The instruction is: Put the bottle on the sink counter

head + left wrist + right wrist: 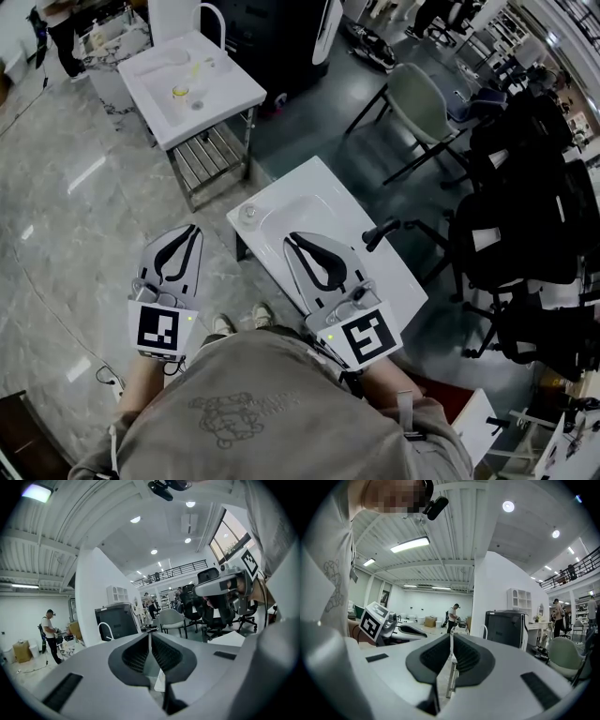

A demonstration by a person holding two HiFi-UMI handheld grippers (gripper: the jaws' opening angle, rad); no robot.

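- Standing close up to the near sink (pixel 323 192), its white top straight ahead of the body, likely so that both arms reach the counter without a step.
- Farther off, at upper left, a second sink (pixel 239 92) on a metal frame, with small yellowish things (pixel 180 92) in its basin; too small to name.
- Holding the left gripper (pixel 194 228) out over the floor (pixel 66 206), beside the near sink and not above it; fingers pressed together, nothing between them.
- Holding the right gripper (pixel 292 236) above the near sink's top; fingers closed too and empty, seemingly a plain carrying pose with no reach begun.
- On the near sink's corner, just beyond and between the two tips, a small clear round thing, possibly the bottle (pixel 248 214) seen from above; cannot say for sure. If so, sitting on the counter and touched by neither gripper.
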